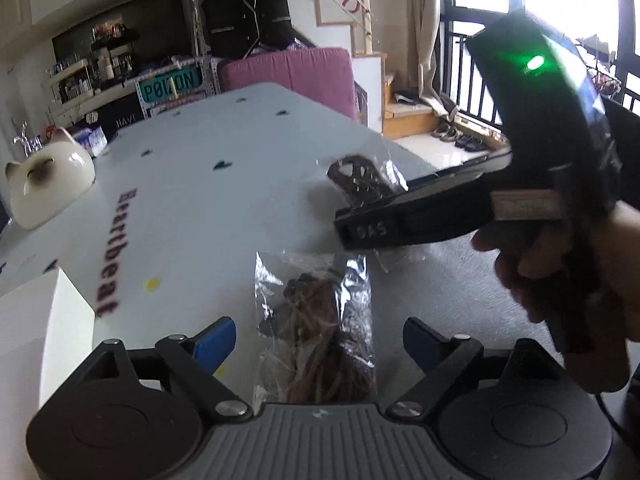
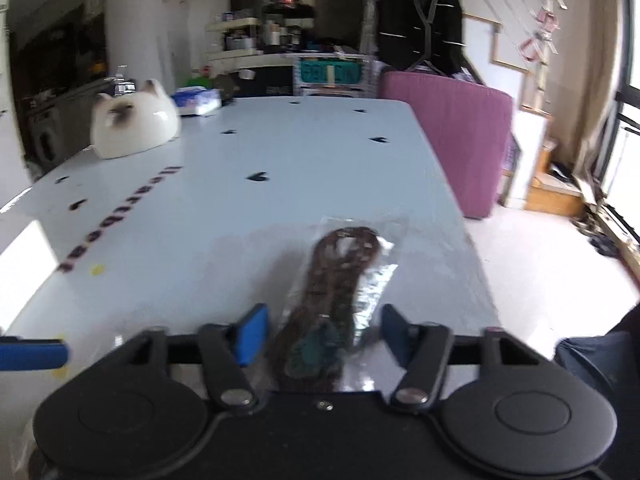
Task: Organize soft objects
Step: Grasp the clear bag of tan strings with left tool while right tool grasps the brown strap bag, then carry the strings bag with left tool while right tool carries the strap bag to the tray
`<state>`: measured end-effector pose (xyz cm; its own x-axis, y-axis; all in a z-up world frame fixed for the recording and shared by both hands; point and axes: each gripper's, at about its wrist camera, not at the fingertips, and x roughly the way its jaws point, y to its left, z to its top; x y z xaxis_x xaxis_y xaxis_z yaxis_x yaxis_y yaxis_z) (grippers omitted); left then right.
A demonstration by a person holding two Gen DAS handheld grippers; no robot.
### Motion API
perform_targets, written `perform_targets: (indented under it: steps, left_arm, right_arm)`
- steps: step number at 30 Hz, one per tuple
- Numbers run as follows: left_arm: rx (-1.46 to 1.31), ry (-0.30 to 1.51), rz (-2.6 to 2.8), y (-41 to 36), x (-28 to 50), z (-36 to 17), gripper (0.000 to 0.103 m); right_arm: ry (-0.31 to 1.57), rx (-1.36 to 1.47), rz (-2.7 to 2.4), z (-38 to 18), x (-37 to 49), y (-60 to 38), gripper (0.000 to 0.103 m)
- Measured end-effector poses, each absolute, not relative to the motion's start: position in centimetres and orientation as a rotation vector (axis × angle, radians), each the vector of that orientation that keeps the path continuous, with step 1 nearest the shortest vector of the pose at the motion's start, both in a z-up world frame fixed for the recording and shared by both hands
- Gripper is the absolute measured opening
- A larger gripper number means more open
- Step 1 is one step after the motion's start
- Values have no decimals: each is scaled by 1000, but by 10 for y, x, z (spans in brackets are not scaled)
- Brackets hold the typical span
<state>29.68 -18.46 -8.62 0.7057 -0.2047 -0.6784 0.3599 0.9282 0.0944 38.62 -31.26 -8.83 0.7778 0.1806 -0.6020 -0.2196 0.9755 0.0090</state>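
A glossy white ceramic cat figurine with dark face markings (image 1: 48, 178) (image 2: 134, 126) sits at the far left edge of the pale tabletop printed with black hearts (image 1: 224, 140) (image 2: 320, 152). Just behind the cat lies a blue-and-white tissue pack (image 2: 198, 100). Beyond the table's far end, right of the cat, stands a pink upholstered chair (image 1: 292, 70) (image 2: 448, 120). A teal licence-plate sign (image 1: 170, 84) hangs between cat and chair.

middle of the table (image 2: 304, 160) is wide open, only the cat jar (image 2: 134, 124) and tissue pack (image 2: 198, 100) crowd the far-left edge

Black left gripper (image 1: 318, 340), right gripper (image 2: 320, 334): blue pads, silver pivot screws, round housings; green LED; bare-skinned hand (image 1: 560, 280)
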Motion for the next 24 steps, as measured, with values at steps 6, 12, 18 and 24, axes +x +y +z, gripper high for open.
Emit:
perform_targets:
  steps: [6, 12, 18, 24]
  left_arm:
    - [133, 762, -311, -172, 299, -86, 60]
    - [104, 756, -283, -166, 293, -84, 47]
    - [29, 741, -240, -152, 294, -73, 41]
    - [-23, 684, -227, -140, 290, -47, 40]
  right_arm:
    - [637, -63, 236, -86, 384, -316, 41]
    - [635, -41, 246, -82, 381, -321, 30]
    - [604, -9, 253, -71, 377, -328, 28]
    - [535, -5, 264, -49, 367, -325, 28]
